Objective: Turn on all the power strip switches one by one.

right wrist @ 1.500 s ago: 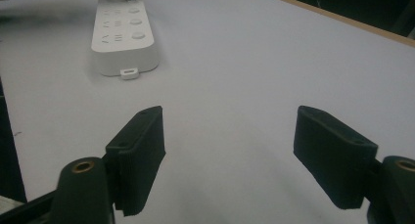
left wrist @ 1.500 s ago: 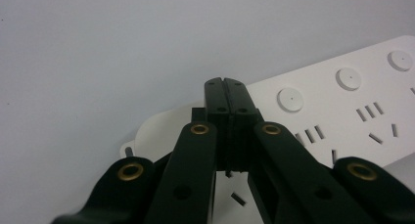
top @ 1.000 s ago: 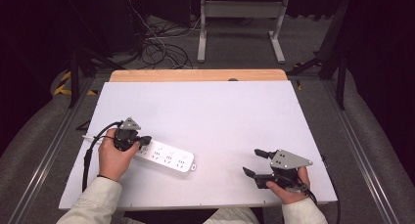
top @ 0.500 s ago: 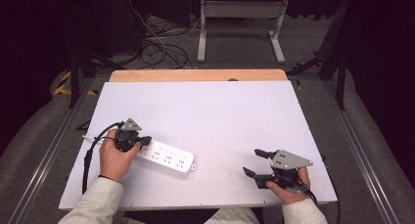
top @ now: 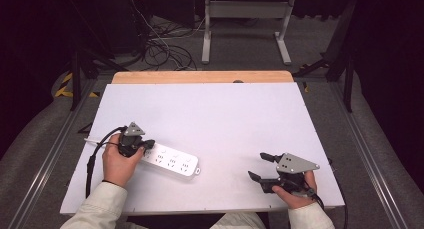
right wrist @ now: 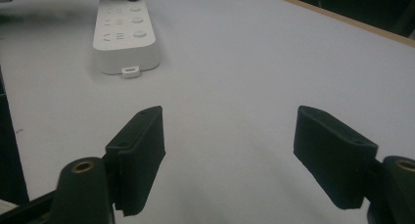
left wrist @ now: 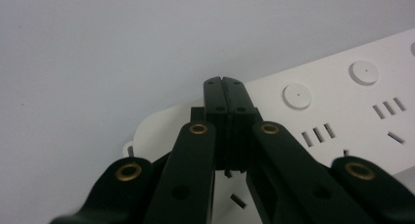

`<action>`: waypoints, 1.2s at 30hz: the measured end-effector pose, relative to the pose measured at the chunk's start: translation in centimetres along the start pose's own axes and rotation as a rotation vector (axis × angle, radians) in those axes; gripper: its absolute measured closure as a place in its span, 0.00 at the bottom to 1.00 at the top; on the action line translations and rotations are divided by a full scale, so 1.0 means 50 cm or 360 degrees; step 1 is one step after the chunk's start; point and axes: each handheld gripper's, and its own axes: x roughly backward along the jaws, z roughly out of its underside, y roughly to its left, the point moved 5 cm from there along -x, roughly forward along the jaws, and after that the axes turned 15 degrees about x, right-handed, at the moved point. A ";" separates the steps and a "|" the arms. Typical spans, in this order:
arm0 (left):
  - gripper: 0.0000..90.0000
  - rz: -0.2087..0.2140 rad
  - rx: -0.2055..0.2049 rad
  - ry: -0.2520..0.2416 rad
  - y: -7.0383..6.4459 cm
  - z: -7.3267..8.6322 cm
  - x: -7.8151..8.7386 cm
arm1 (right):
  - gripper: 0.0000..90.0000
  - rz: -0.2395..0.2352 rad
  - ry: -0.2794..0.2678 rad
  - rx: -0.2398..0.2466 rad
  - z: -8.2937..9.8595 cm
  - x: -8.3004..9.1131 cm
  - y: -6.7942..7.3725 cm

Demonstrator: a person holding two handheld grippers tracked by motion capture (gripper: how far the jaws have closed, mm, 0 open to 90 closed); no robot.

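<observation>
Nothing has shifted over the last second: left hand-held gripper (top: 148, 145), jaws pressed together, stays at the near end of the power strip (top: 172, 160) on the desk (top: 225, 119), right hand-held gripper (top: 263, 167) idles wide apart, so work looks paused.

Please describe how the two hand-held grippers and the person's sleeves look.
Both the left gripper and the right gripper are black with two flat jaws, brass-coloured rivets at the joints and a grey three-cornered plate on top. A black cable trails from the left one. The sleeves are cream-white.
</observation>
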 end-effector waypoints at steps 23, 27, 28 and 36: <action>1.00 0.0143 -0.0075 -0.0082 -0.069 -0.018 0.020 | 0.31 0.0001 -0.0002 -0.0012 0.003 0.000 -0.004; 1.00 0.0140 -0.0086 -0.0071 -0.072 -0.015 0.013 | 0.31 -0.0001 -0.0003 -0.0010 0.003 0.001 -0.003; 1.00 0.0127 -0.0100 -0.0070 -0.071 -0.015 0.012 | 0.31 0.0001 -0.0001 -0.0010 0.003 0.001 -0.004; 1.00 0.0116 -0.0127 -0.0038 -0.073 -0.012 0.003 | 0.31 0.0001 0.0000 -0.0012 0.003 0.000 -0.004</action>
